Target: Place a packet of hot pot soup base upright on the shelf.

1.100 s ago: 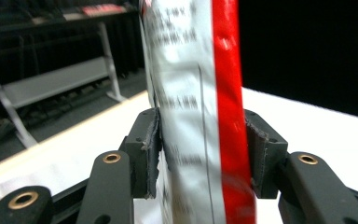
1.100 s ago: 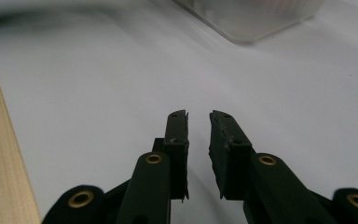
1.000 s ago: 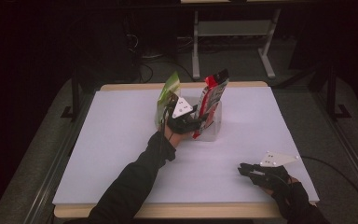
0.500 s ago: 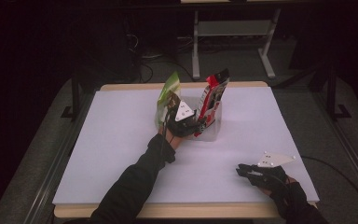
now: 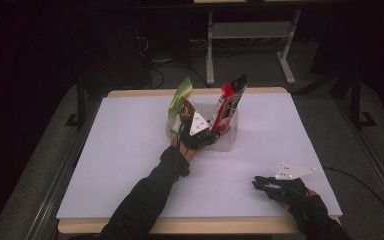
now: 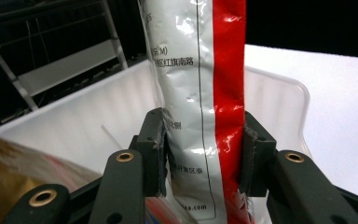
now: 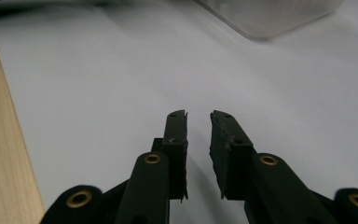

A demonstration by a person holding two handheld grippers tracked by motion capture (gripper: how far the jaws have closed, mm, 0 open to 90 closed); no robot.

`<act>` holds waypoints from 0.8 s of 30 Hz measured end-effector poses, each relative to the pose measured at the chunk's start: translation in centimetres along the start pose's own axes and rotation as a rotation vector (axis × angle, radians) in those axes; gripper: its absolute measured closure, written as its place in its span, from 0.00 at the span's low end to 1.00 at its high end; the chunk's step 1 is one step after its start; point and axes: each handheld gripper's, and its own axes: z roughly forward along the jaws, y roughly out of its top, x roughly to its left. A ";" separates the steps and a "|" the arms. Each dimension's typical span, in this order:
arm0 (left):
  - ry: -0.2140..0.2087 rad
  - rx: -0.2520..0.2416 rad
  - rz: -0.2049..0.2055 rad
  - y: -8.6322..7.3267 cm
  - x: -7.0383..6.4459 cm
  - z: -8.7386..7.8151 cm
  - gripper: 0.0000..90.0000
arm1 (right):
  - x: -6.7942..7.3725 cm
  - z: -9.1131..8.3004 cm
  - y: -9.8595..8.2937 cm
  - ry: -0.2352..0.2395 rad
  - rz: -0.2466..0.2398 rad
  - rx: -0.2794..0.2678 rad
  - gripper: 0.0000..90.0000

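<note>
While left tongs (image 6: 204, 151) pinch red-and-white pouch (image 6: 200, 93), bin (image 6: 279, 98) surrounds.

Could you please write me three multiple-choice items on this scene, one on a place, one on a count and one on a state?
1. Where does the red and white foil snack packet stand?
A. In the clear plastic bin
B. Flat on the white tabletop
C. On the floor

2. How many packets stand upright at the bin in the high view?
A. One
B. Two
C. Four

3. What is the state of the right gripper?
A. Shut on a packet
B. Holding the bin
C. Holding nothing, jaws slightly apart

Answers:
1. A, the left gripper view shows the bin's ribbed wall behind and around the packet.
2. B, the green packet and the red and white one.
3. C, the right gripper view shows bare tabletop in the narrow gap, while the left gripper clamps the red and white packet.
</note>
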 end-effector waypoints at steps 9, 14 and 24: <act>-0.035 0.003 0.011 0.0 0.1 -2.1 0.64 | -0.2 -0.2 -0.2 -0.010 0.014 0.005 0.82; -0.040 0.001 0.008 -0.1 0.1 -2.0 0.68 | 0.0 -0.1 -0.1 -0.009 0.012 0.005 0.82; -0.043 0.024 0.015 -1.7 -0.2 -1.6 0.68 | 0.0 -0.4 -0.1 -0.011 0.009 -0.006 0.82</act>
